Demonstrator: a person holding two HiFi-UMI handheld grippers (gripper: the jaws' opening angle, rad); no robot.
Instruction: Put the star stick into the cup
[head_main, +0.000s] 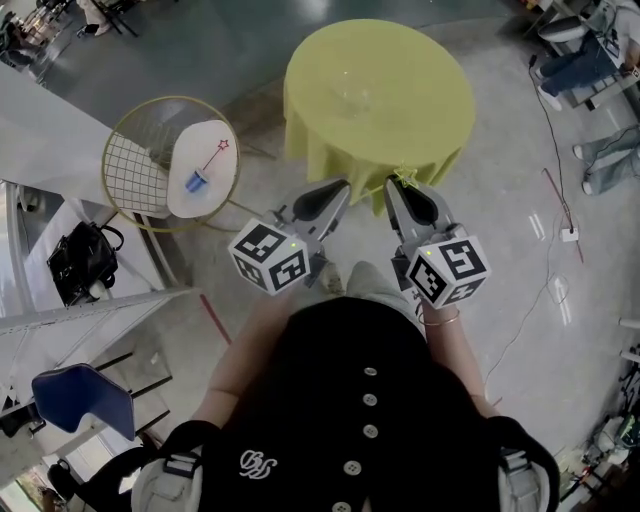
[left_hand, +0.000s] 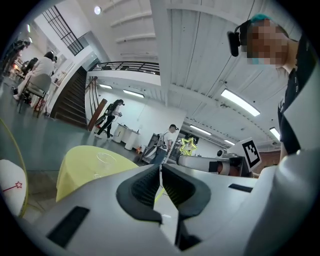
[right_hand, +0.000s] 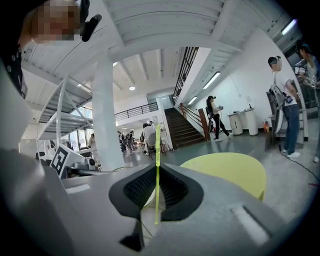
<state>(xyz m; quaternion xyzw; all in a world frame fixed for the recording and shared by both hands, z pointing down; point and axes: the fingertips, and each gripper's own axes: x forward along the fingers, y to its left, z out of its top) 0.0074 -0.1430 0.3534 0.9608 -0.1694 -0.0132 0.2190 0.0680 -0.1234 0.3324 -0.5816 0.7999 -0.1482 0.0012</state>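
A clear cup (head_main: 352, 95) stands near the middle of the round yellow table (head_main: 420, 70); the left gripper view shows the cup (left_hand: 105, 162) too. My right gripper (head_main: 392, 184) hovers just off the table's near edge. It is shut on a thin yellow-green star stick (right_hand: 157, 165) that stands upright between its pads. The stick's star (left_hand: 188, 145) shows above that gripper in the left gripper view. My left gripper (head_main: 343, 186) hangs beside the right one, jaws shut with nothing held.
To the left, a white seat in a wire-frame chair (head_main: 150, 160) carries a small blue cup (head_main: 196, 181) and a red star stick (head_main: 216, 152). A black bag (head_main: 80, 262) rests on a shelf at far left. People walk in the hall beyond.
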